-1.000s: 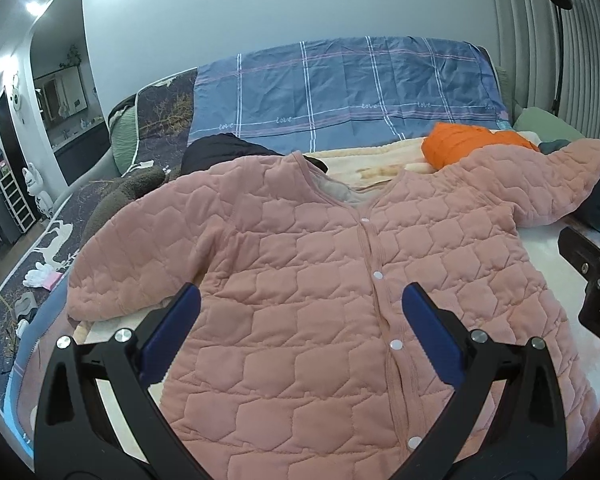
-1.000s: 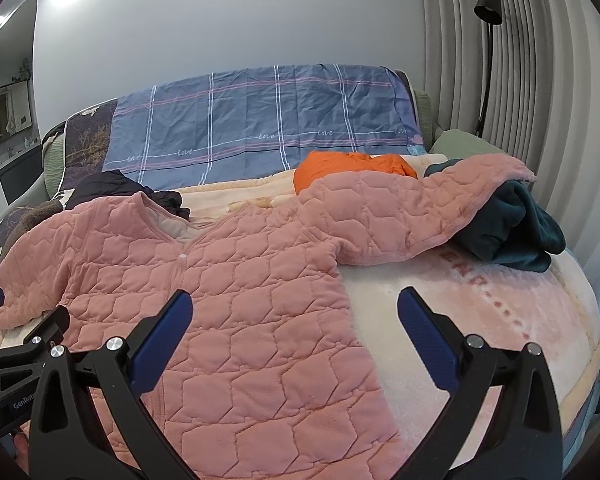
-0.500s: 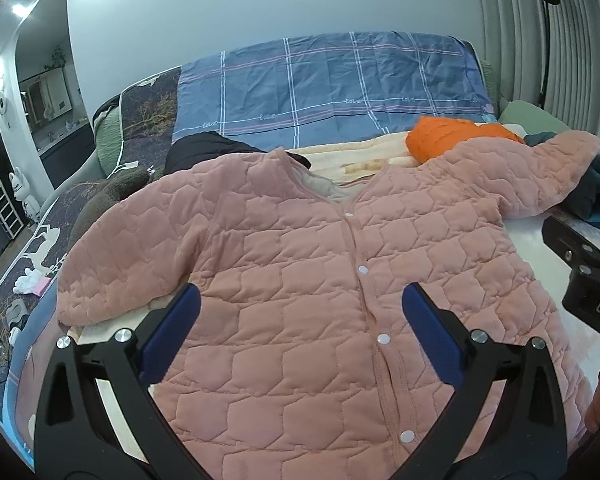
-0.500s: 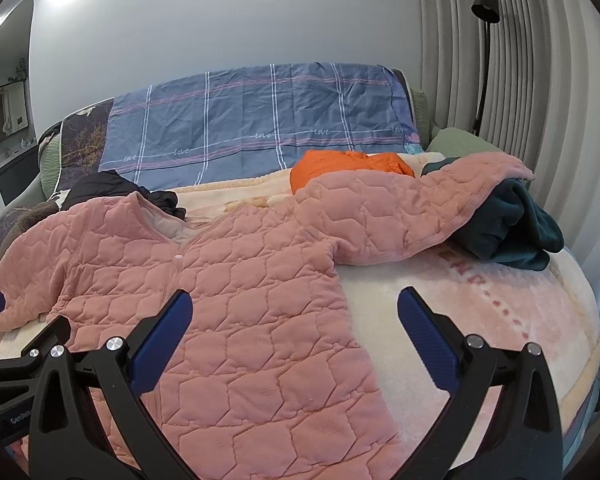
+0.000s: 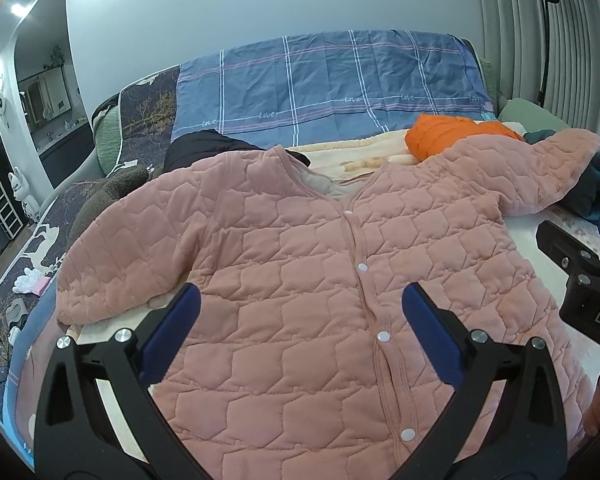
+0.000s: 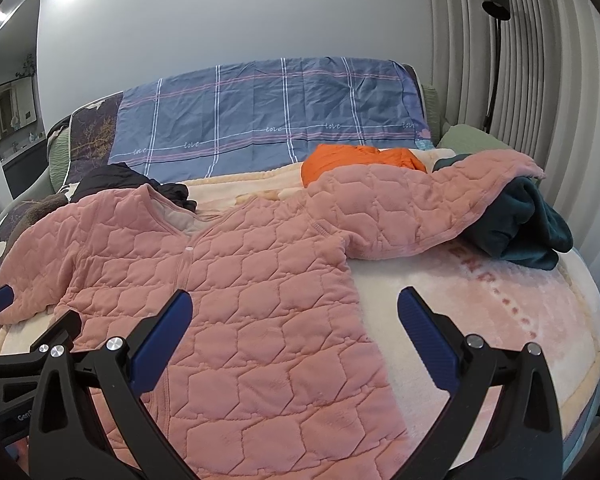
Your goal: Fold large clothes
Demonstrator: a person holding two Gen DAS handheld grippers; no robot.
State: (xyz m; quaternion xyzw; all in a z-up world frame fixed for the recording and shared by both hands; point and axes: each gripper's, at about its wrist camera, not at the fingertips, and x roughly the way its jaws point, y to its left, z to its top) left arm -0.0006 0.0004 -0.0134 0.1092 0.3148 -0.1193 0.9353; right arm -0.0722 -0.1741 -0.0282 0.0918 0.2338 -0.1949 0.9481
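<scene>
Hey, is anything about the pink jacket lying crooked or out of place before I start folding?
Yes. The pink quilted jacket lies flat and snapped shut, but one sleeve is draped up over the dark green garment and the orange one instead of lying flat.

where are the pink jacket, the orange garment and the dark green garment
pink jacket (image 5: 300, 280): left wrist view, chest panel.
orange garment (image 6: 340, 160): right wrist view, its top fold.
dark green garment (image 6: 520, 224): right wrist view, its bunched middle.

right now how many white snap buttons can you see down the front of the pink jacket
5 on the pink jacket, left wrist view: neckline, chest, belly, lower placket, one faint, between neckline and chest. More may be hidden below the frame.
</scene>
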